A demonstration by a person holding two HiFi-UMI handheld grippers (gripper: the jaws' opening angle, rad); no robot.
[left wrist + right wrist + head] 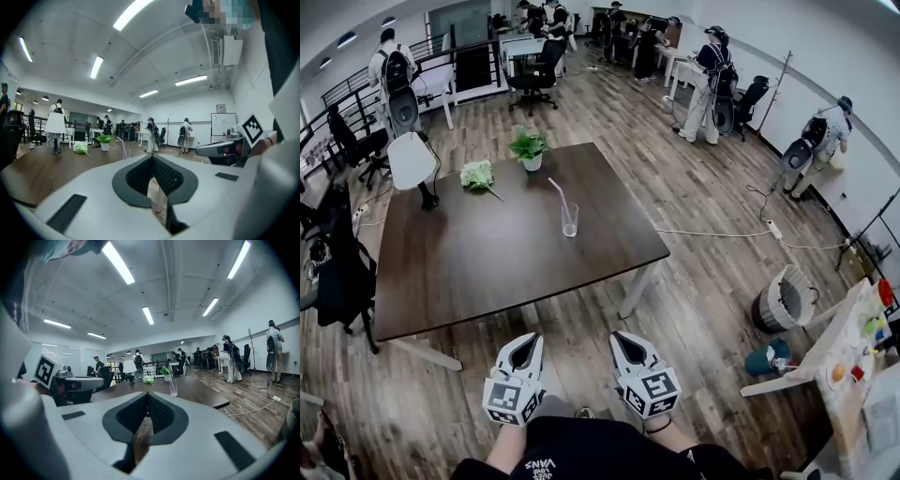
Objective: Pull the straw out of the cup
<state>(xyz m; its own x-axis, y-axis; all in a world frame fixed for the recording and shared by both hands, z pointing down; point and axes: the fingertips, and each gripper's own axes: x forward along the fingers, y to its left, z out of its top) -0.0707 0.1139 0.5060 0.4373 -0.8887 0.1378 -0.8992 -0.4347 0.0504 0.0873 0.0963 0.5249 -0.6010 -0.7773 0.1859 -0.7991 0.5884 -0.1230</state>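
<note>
A clear cup (570,221) stands on the right half of the dark brown table (469,262), and a pale straw (557,192) leans out of it to the upper left. Both grippers hover off the table's near edge, well short of the cup. My left gripper (525,341) and right gripper (626,338) sit side by side, jaws closed tip to tip with nothing between them. The right gripper view shows the cup (173,387) and straw (169,379) far ahead, past the shut gripper (147,394). In the left gripper view, the straw (123,149) rises just beyond the shut gripper (152,157).
A small potted plant (529,147) and a green leafy bunch (477,174) lie at the table's far side. Black chairs (342,272) crowd the left edge. A wicker basket (785,298) and a cluttered side table (853,361) stand to the right. Several people stand at the back.
</note>
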